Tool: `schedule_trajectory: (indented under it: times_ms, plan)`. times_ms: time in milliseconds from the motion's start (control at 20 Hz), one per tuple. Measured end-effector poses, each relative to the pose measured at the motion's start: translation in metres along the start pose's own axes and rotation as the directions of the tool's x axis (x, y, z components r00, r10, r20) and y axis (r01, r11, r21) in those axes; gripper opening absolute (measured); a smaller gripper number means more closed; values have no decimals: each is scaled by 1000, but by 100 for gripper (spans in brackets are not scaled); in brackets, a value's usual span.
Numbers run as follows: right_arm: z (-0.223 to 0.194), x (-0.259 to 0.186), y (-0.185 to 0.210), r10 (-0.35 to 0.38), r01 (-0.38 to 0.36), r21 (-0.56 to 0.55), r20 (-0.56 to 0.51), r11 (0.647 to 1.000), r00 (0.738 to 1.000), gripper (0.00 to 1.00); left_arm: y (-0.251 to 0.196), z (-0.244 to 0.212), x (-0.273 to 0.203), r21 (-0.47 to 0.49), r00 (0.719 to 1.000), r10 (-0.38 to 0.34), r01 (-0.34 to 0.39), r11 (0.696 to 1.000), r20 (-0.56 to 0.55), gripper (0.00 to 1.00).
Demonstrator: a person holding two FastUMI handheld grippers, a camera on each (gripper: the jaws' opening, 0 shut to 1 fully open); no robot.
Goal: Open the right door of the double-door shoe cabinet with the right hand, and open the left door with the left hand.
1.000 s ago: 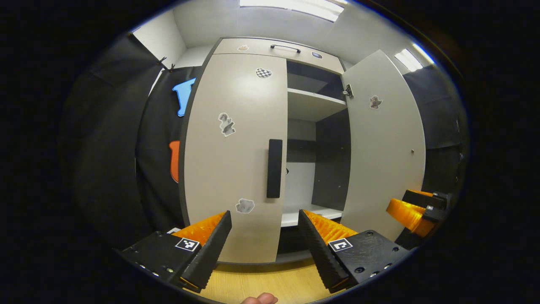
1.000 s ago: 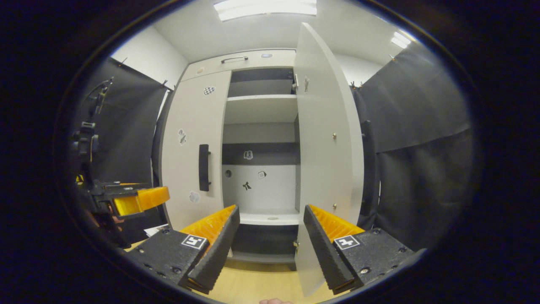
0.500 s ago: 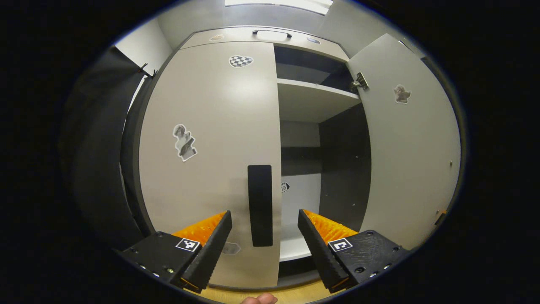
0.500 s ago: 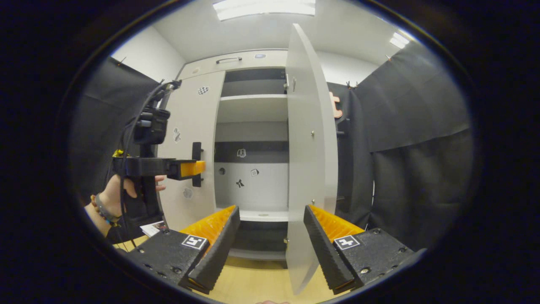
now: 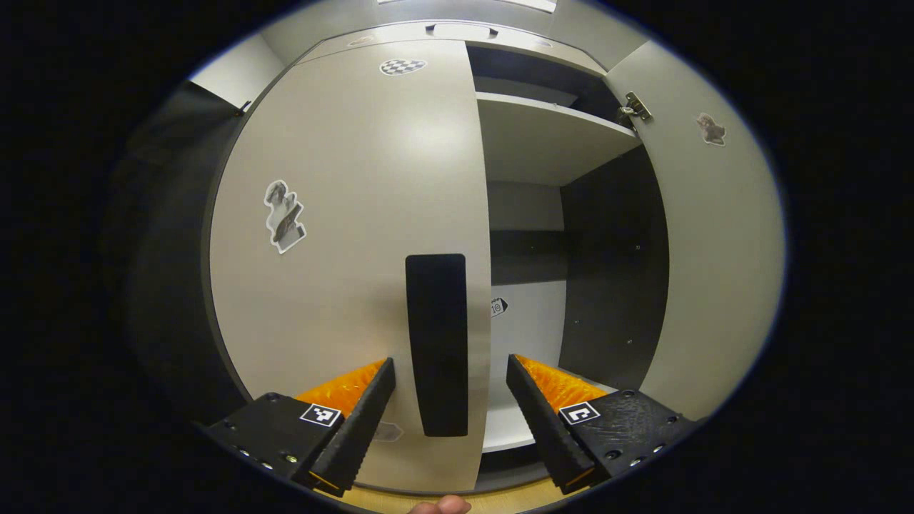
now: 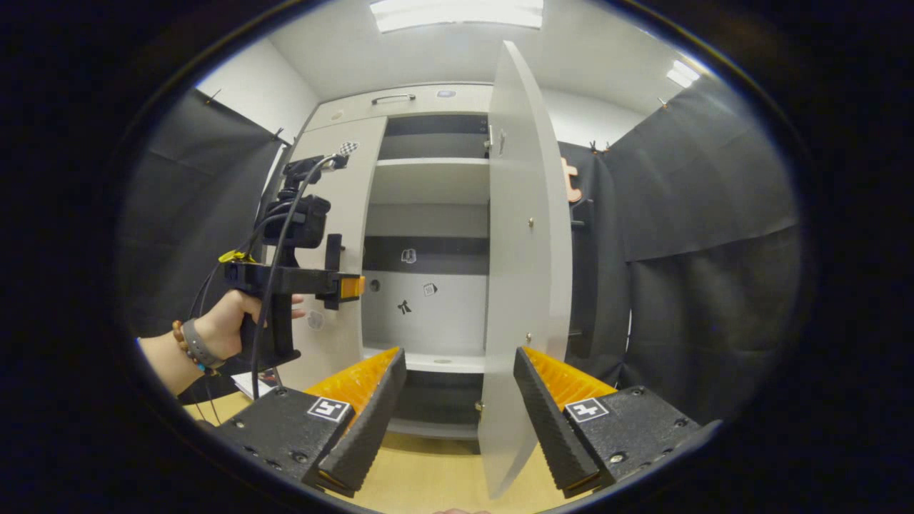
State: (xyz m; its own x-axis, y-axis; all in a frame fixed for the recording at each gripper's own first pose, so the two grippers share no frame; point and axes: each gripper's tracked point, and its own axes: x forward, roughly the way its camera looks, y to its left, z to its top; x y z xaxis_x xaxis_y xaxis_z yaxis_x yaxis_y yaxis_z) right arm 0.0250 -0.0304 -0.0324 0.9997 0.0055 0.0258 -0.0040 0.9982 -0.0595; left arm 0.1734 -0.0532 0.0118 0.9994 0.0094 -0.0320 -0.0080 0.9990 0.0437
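1. Right door point(image 6: 525, 285): done, by the look of it. In the right gripper view it stands swung well out, edge-on to you, running from 12 o'clock down to 6 o'clock. The shelves point(image 6: 428, 168) behind it are exposed.

2. Your right claw point(image 6: 459, 400) is spread wide and holds nothing. The door's lower edge sits between the two fingers in the picture but farther off, and nothing shows it touching either one.

3. Left door point(image 5: 350, 257): not yet opened. In the left gripper view it lies flat and closed against the shoe cabinet point(image 5: 435, 32), filling the scene from 9 o'clock to centre.

4. Its handle point(image 5: 437, 343) is a dark vertical bar near the door's inner edge, dead ahead at about 6 o'clock.

5. Your left claw point(image 5: 450, 407) is fully spread, gripping nothing. The handle sits between the fingers and reaches down past their tips. Whether either finger touches it, you cannot tell from here.

6. In the right gripper view, at 9 o'clock, your left hand point(image 6: 228, 325) holds the left claw point(image 6: 351, 287) level, its tip right at the handle point(image 6: 333, 271).

7. Judgement: roughly halfway. Left to do: close on the handle, then pull the left door outward on its hinge.

8. Sticker point(image 5: 284, 215) at 10 o'clock marks the door's face; useful for spotting any swing.
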Motion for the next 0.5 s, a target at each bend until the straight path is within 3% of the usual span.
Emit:
schedule_trajectory:
  times_ms: [150, 500]
  plan:
    - [-4, 1, 3, 10, -10, 3, -7, 1000, 1000, 95, 4, 0, 3, -19, 1000, 5, -5, 1000, -1, 96]
    - [-3, 2, 5, 26, -26, 25, -2, 999, 1000, 94, 8, -2, 3, -12, 1000, 15, -16, 1000, -5, 89]
